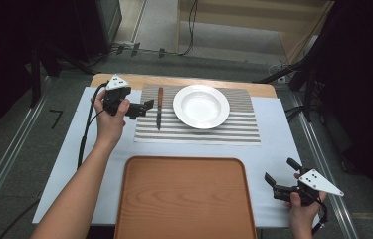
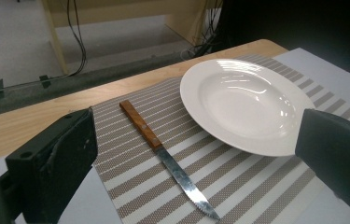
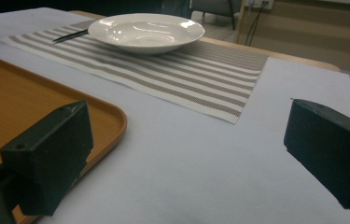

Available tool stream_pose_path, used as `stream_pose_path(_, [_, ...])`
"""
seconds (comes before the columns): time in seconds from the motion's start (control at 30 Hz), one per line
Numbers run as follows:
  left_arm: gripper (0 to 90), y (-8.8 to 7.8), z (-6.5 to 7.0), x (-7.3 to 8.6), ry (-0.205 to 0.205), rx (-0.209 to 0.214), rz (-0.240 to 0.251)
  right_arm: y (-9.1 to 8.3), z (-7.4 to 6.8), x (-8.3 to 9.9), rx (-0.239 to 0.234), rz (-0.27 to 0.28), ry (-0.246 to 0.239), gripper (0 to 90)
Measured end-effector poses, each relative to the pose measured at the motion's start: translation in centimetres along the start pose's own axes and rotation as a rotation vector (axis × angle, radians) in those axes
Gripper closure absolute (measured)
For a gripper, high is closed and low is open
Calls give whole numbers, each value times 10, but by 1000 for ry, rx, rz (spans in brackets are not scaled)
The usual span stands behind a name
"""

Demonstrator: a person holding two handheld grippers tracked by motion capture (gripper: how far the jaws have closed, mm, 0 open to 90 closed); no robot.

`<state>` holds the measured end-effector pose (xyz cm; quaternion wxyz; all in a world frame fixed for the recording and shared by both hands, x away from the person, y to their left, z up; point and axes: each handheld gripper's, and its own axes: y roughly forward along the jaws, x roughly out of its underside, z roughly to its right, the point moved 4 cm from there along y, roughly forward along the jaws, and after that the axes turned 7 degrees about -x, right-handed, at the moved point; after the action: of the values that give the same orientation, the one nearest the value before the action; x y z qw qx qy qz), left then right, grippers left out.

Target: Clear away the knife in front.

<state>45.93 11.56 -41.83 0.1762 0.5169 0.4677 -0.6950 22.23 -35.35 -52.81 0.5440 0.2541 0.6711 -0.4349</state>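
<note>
White cloth covers the table; a striped placemat (image 1: 199,124) holds a white plate (image 1: 201,106) with a knife (image 1: 159,109) just left of it. Left gripper (image 1: 146,105), jaws wide, faces the knife. Right gripper (image 1: 279,174), also wide, rests beside an empty wooden tray (image 1: 184,199)

bare forearms, no sleeves; black left gripper (image 1: 145,105) and right gripper (image 1: 279,171), blocky jaws, grey dotted three-cornered plates, black cables
</note>
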Motion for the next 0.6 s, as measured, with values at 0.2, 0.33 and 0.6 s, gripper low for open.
stream_pose_path(0.2, [9,24,1,-3,-15,1,-36,2,-3,0,-8,-19,-20,2])
stream_pose_path(0.33, [10,37,2,-4,-15,0,-65,2,-2,1,-16,-19,-10,2])
stream_pose_path(0.6, [50,61,-5,-4,-70,-58,-136,3,-2,1,-25,-22,-13,2])
